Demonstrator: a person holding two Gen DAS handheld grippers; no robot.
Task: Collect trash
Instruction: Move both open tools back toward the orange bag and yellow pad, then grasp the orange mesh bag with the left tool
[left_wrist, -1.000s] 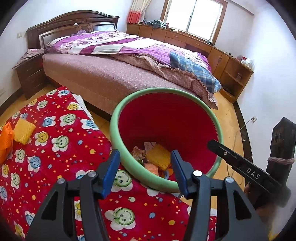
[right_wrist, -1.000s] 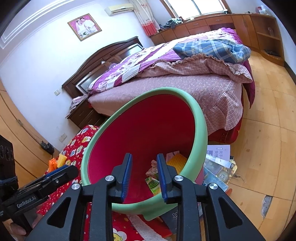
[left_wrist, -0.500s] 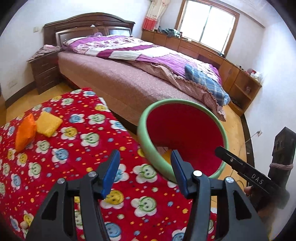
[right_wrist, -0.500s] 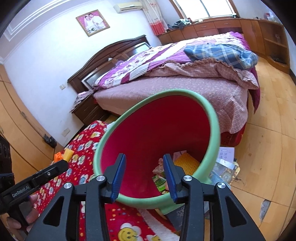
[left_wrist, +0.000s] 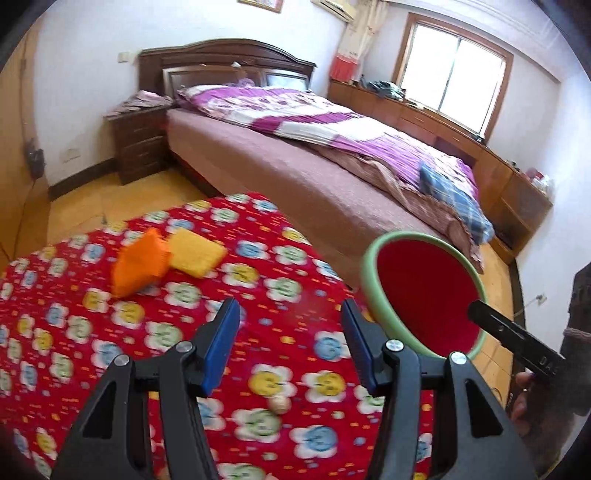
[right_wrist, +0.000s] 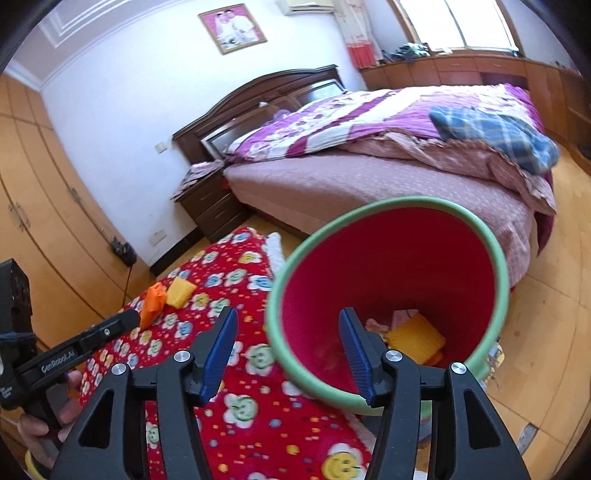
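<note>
A green bin with a red inside (left_wrist: 424, 295) (right_wrist: 388, 280) stands at the right edge of a red smiley-print cloth (left_wrist: 166, 332) (right_wrist: 221, 369). It holds a yellow sponge (right_wrist: 415, 338) and scraps. On the cloth lie an orange piece (left_wrist: 138, 264) (right_wrist: 153, 301) and a yellow sponge (left_wrist: 195, 251) (right_wrist: 179, 291), touching. A small pale lump (left_wrist: 279, 404) lies near my left gripper. My left gripper (left_wrist: 288, 347) is open and empty above the cloth. My right gripper (right_wrist: 286, 356) is open and empty over the bin's near rim.
A bed (left_wrist: 332, 155) with a purple quilt stands behind the cloth and bin. A dark nightstand (left_wrist: 136, 144) is at its head. Wooden cabinets (left_wrist: 517, 184) line the window wall. Papers (right_wrist: 495, 354) lie on the wood floor beside the bin.
My left gripper swung left from the bin toward the orange and yellow pieces. My right gripper opened wide and drew back from the bin.
</note>
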